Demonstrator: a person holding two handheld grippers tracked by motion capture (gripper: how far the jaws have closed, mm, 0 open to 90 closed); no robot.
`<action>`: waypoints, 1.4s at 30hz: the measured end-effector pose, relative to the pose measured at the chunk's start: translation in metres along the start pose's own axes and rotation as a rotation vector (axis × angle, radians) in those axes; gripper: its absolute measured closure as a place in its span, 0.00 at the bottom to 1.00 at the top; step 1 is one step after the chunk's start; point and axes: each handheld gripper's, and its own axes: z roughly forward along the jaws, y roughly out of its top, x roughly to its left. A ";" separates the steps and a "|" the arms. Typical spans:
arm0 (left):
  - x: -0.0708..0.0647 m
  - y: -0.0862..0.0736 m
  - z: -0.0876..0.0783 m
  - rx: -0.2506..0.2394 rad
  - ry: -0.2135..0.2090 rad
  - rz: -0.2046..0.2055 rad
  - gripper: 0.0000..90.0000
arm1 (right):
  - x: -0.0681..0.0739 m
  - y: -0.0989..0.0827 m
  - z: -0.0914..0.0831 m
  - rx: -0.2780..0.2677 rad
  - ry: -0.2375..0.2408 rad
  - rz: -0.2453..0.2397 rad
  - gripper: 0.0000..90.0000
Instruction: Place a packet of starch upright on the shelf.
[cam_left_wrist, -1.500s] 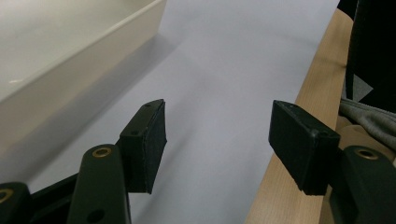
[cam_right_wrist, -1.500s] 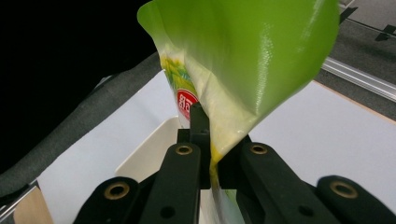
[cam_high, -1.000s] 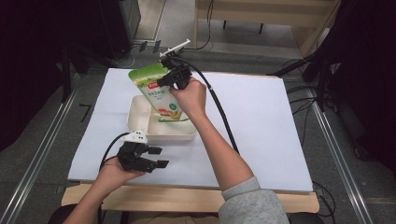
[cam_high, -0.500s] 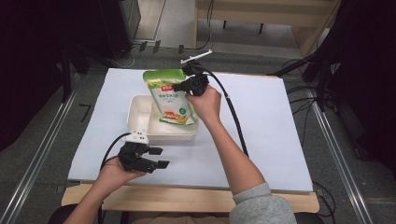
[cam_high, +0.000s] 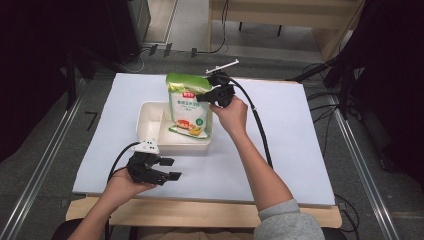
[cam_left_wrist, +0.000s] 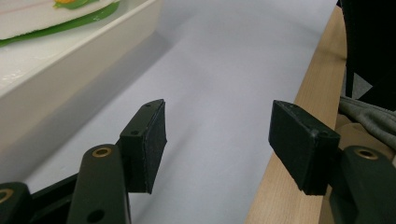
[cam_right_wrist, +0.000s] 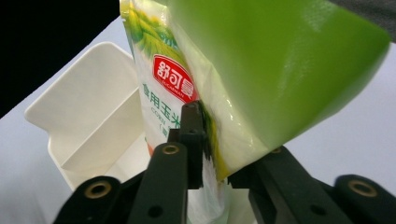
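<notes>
The right gripper has just been opening its jaws, with the pouch between them, standing in the tray's right compartment. The left gripper rests near the table edge, jaws apart and empty.

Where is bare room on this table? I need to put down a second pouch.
Free: the white table mat right of the right gripper, and the strip left of the white tray. Crowded: the tray, under the green pouch, and the front edge by the left gripper.
</notes>
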 end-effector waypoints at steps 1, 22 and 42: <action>0.000 0.000 0.000 0.000 0.000 0.000 0.42 | 0.000 0.000 0.000 -0.002 0.009 -0.001 0.83; 0.000 0.000 0.000 -0.013 -0.010 -0.002 0.40 | -0.015 -0.010 -0.050 -0.073 -0.002 -0.072 0.49; 0.001 0.000 -0.001 -0.010 0.003 -0.010 0.40 | -0.030 -0.060 -0.081 -0.047 0.002 -0.054 0.46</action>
